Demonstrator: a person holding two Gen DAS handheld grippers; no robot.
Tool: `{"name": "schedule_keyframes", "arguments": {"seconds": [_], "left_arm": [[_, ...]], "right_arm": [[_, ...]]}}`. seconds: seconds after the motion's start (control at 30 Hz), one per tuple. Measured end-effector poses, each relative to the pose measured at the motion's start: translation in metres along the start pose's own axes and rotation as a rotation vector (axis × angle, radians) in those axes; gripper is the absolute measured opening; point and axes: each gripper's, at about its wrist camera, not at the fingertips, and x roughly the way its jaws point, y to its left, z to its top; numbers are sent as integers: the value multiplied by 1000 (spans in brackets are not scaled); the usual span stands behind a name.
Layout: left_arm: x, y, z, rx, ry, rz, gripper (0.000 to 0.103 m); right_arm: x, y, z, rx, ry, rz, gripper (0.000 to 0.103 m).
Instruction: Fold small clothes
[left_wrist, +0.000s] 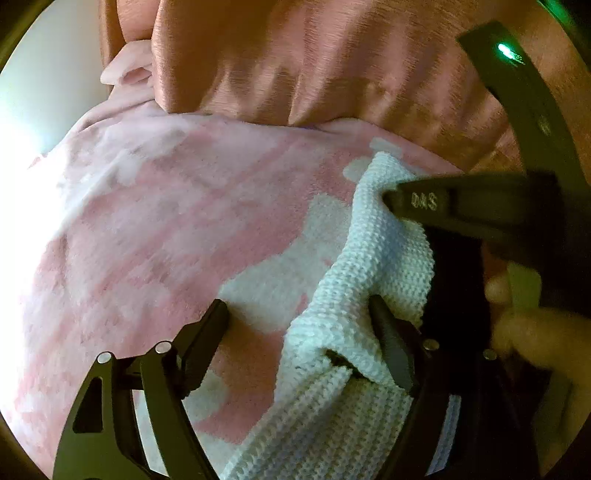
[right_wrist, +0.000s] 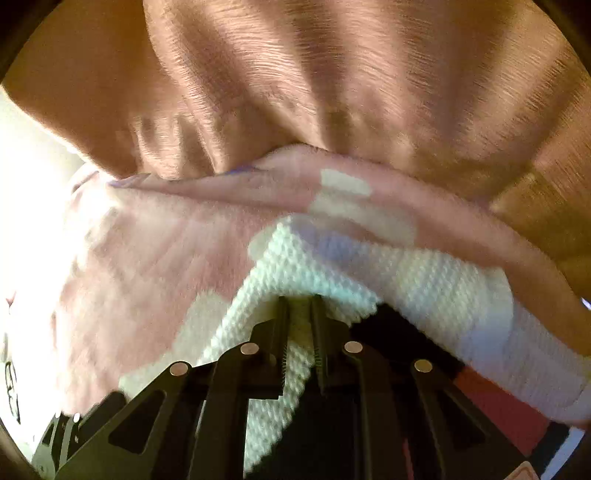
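Observation:
A white knit garment (left_wrist: 332, 332) lies bunched on a pink and white fleece blanket (left_wrist: 166, 229). My left gripper (left_wrist: 299, 314) is open, its jaws wide apart, with the knit draped over its right finger (left_wrist: 391, 343). My right gripper (left_wrist: 388, 201) enters the left wrist view from the right and pinches an edge of the knit. In the right wrist view my right gripper (right_wrist: 300, 301) is shut on a strip of the white knit garment (right_wrist: 369, 266), which spreads ahead over the blanket (right_wrist: 147, 258).
A person in a rust-pink top (left_wrist: 314, 62) stands close behind the blanket and fills the upper half of both views (right_wrist: 332, 81). A bright white area (left_wrist: 33, 110) lies at the left. A hand (left_wrist: 524, 332) holds the right gripper.

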Motion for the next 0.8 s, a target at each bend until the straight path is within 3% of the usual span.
{"name": "schedule_keyframes", "arguments": {"seconds": [0.1, 0.2, 0.37, 0.47, 0.57, 0.6, 0.67, 0.8], "left_arm": [[0, 0, 0, 1, 0, 0, 77], [0, -1, -1, 2, -1, 5, 77], [0, -2, -1, 2, -5, 15, 78], [0, -2, -1, 3, -8, 18, 78], [-3, -4, -3, 8, -12, 30, 80], [-2, -4, -2, 9, -12, 32, 81], [-3, -4, -3, 13, -15, 41, 83], [-5, -5, -3, 17, -23, 51, 83]], "right_arm": [[-22, -4, -4, 29, -36, 41, 14], [-70, -20, -31, 64, -102, 75, 15], [-141, -78, -117, 66, -128, -91, 15], [-176, -146, -172, 184, -103, -191, 15], [-183, -206, -216, 276, -23, -284, 15], [-180, -221, -228, 298, -1, -293, 8], [-194, -243, -244, 401, -50, -199, 8], [-206, -241, -246, 433, -119, -175, 14]]}}
